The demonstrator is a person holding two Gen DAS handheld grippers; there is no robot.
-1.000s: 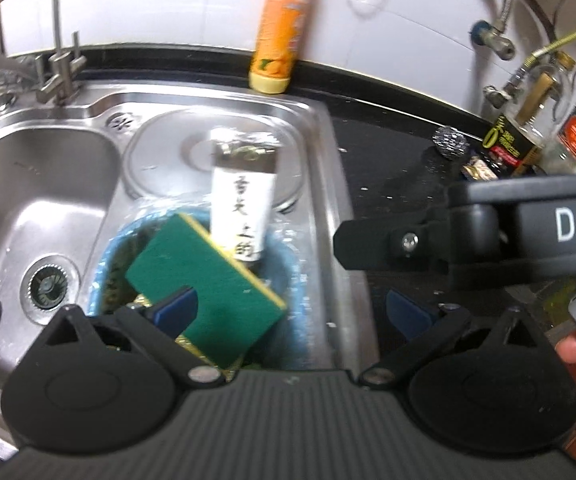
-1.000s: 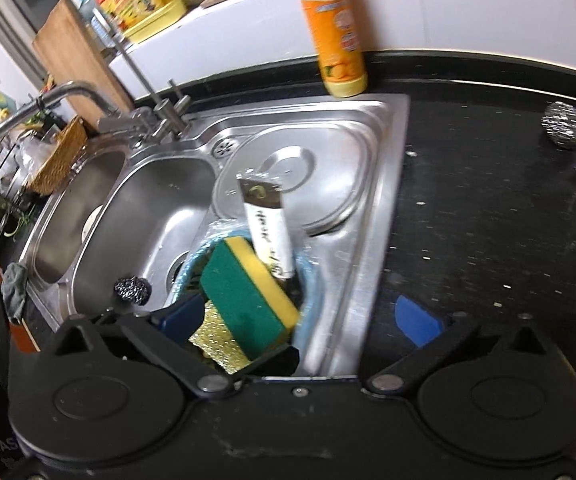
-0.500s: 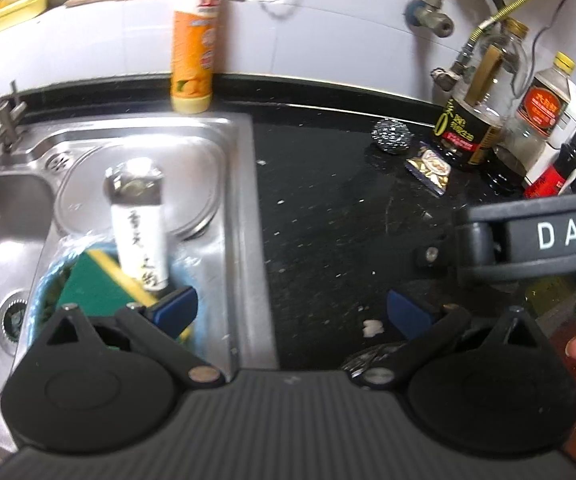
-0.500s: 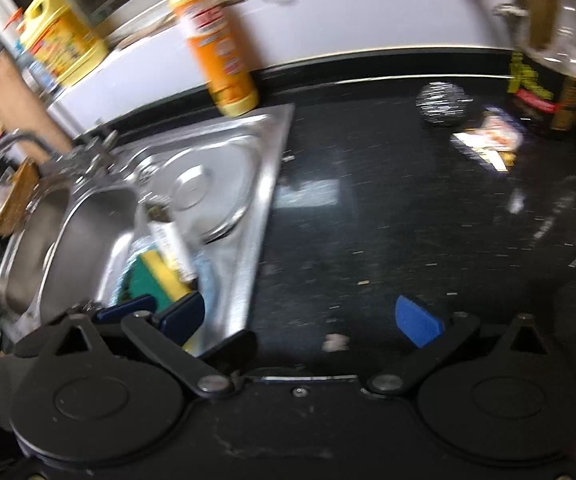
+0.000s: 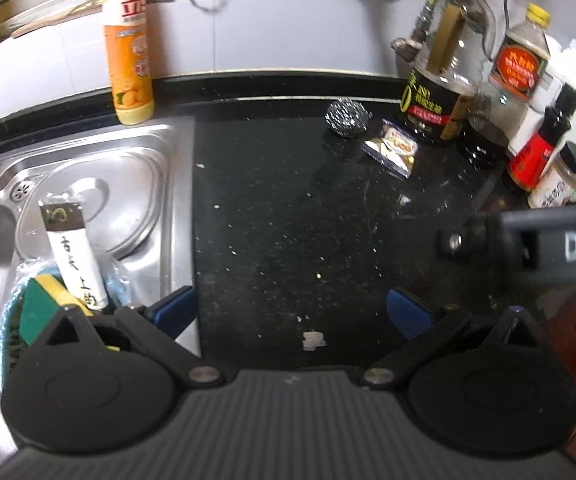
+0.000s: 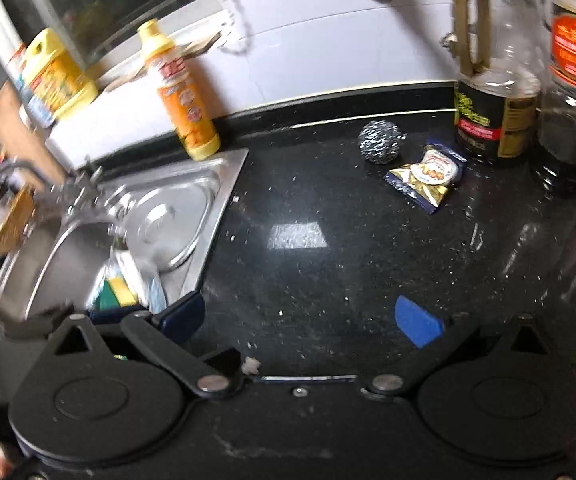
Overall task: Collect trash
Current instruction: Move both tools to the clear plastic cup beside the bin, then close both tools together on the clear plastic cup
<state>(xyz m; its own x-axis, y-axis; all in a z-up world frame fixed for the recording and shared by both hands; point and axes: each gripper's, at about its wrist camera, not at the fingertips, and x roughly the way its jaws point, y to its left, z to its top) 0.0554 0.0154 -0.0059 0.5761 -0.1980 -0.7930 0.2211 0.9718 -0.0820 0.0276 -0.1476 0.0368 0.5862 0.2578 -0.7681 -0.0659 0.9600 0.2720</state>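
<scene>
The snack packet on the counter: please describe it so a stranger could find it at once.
On the black countertop, look toward the bottles by the back wall. Beside the steel wool ball lies the snack packet, flat, crinkled, gold and dark blue, unlike the upright bottles.

The middle of the counter lies open; bottles crowd its back right corner, just behind the snack packet and steel scourer.

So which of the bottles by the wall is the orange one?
The dish soap bottle standing alone at the sink's back corner. The other bottles cluster to the right, clear with dark liquid.
</scene>
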